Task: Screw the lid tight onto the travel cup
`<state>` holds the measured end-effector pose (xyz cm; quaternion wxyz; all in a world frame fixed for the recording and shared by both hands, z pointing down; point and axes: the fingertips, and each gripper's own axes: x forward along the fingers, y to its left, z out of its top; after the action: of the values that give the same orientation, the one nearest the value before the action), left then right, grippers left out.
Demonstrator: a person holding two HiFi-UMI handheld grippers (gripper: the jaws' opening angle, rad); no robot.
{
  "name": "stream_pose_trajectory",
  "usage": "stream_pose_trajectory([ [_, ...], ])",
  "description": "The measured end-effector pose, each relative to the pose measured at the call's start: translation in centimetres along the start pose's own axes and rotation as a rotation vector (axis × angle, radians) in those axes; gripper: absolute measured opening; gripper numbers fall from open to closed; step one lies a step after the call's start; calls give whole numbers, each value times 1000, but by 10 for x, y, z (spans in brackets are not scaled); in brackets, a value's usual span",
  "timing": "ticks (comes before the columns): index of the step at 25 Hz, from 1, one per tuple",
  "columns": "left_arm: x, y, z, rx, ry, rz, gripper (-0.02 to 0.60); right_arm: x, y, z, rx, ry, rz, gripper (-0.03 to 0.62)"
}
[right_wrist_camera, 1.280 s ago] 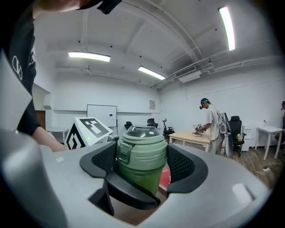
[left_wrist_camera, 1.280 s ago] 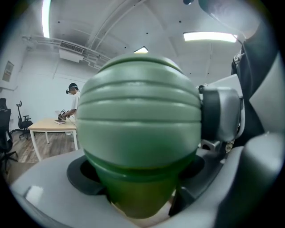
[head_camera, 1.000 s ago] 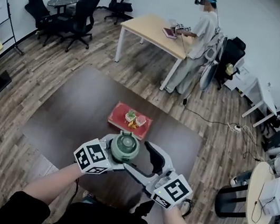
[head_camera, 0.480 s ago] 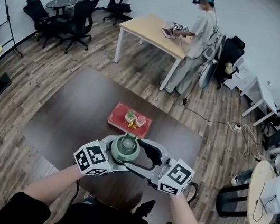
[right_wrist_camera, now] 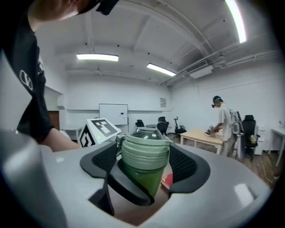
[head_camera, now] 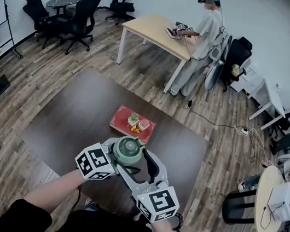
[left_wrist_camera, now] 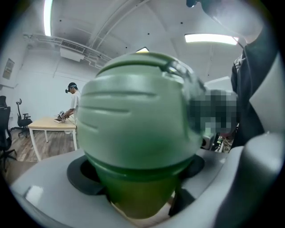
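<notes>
Seen close up, a green travel cup (left_wrist_camera: 136,200) with a pale green domed lid (left_wrist_camera: 133,120) fills the frame. Its body is clamped between the left gripper's (left_wrist_camera: 138,187) grey jaws and dark pads (left_wrist_camera: 80,178). Far behind at left, a person (left_wrist_camera: 72,100) stands at a light wooden table (left_wrist_camera: 51,124), and ceiling lights (left_wrist_camera: 209,39) glow above.

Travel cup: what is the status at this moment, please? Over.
Left gripper shut on travel cup body. Right gripper shut on lid, lid seated on cup. Red tray on table beyond, apart.
</notes>
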<state>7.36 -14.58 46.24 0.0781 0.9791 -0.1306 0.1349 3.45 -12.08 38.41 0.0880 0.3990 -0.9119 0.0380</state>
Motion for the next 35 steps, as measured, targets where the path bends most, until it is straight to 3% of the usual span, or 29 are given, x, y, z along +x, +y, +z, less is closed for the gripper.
stream_pose_trajectory([
  [4, -4, -7, 2, 0, 6, -36, 413, -19, -10, 22, -160, -78, 240, 364],
  [11, 3, -30, -4, 23, 26, -122, 413, -18, -6, 10, -240, 13, 677, 376],
  [14, 7, -37, -5, 32, 39, -147, 413, -20, -5, 3, -210, 51, 785, 376],
  [18, 8, -39, -12, 35, 51, -157, 413, -17, -4, -5, -160, 76, 833, 376],
  [21, 7, -35, -15, 38, 55, -143, 413, -14, -3, -6, -146, 65, 789, 376],
  [24, 6, -26, -15, 10, 50, -104, 413, -7, -6, -4, -75, 30, 630, 377],
  [26, 6, -18, -17, -8, 50, -71, 411, -1, -8, -4, -29, 8, 451, 376],
  [29, 6, -9, -17, -14, 53, -27, 412, 4, -10, -2, 15, 5, 104, 376],
  [31, 8, -8, -15, -12, 44, -22, 413, 4, -8, -2, 5, 10, -56, 376],
  [33, 9, -9, -15, -25, 33, -26, 413, 4, -6, -3, -20, 3, -91, 376],
  [35, 8, -8, -15, -38, 26, -30, 413, 4, -2, -4, -54, -1, -7, 376],
])
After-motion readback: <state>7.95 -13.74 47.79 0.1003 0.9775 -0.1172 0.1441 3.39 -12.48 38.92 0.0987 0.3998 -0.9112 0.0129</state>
